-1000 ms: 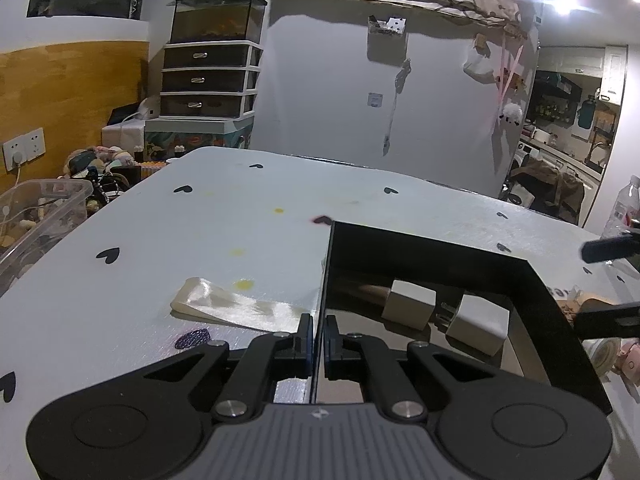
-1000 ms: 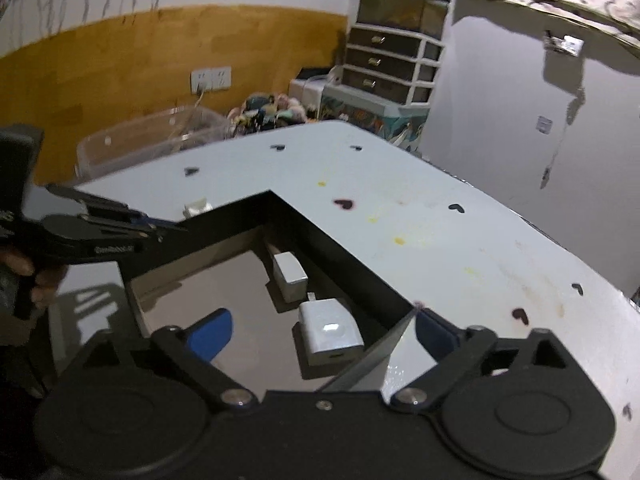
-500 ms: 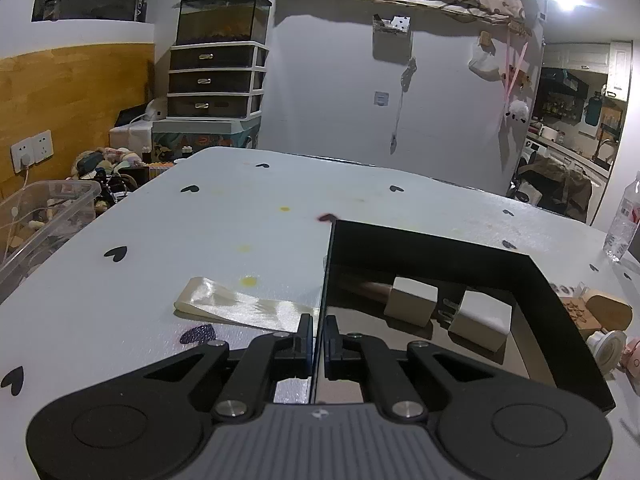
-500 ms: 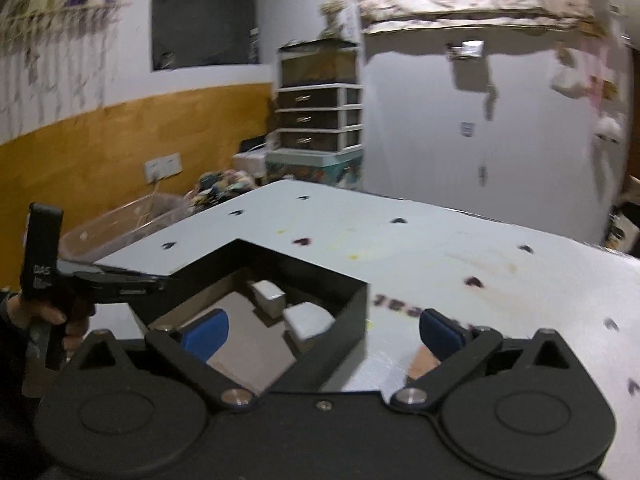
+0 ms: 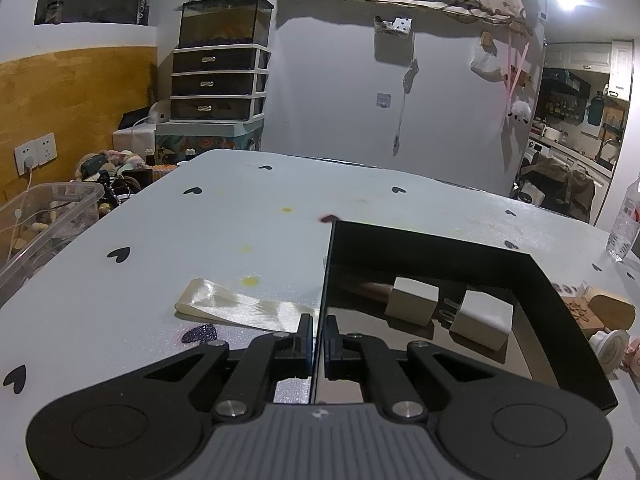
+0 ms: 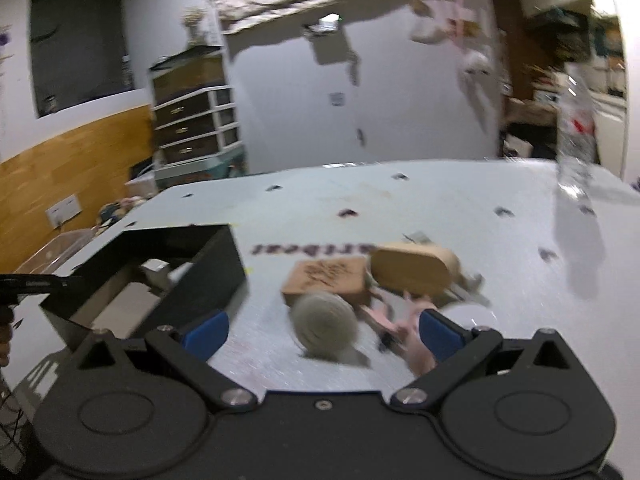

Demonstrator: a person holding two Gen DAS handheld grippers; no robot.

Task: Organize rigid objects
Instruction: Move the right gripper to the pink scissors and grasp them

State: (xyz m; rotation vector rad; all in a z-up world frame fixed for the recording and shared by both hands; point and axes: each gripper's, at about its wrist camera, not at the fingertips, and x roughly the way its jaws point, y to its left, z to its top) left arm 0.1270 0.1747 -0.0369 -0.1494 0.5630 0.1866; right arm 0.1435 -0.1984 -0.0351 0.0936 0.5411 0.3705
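Observation:
My left gripper (image 5: 318, 340) is shut on the left wall of a black open box (image 5: 436, 246). Two white charger plugs (image 5: 411, 300) (image 5: 480, 318) lie inside it. My right gripper (image 6: 320, 326) is open and empty above the table, right of the box (image 6: 208, 280). Between its fingers lies a pale round reel (image 6: 324, 326). Beyond that are a brown engraved wooden block (image 6: 326, 280), a rounded wooden piece (image 6: 412, 272) and a pink item (image 6: 400, 320). The right wrist view is blurred.
A cream ribbon (image 5: 240, 308) lies left of the box. A clear water bottle (image 6: 576, 136) stands at the table's far right. A clear plastic bin (image 5: 44, 220) sits off the table's left edge. The white table (image 5: 200, 240) has black heart marks.
My right gripper has swung right, away from over the box to above the wooden items and the reel. My left gripper keeps its hold on the box wall.

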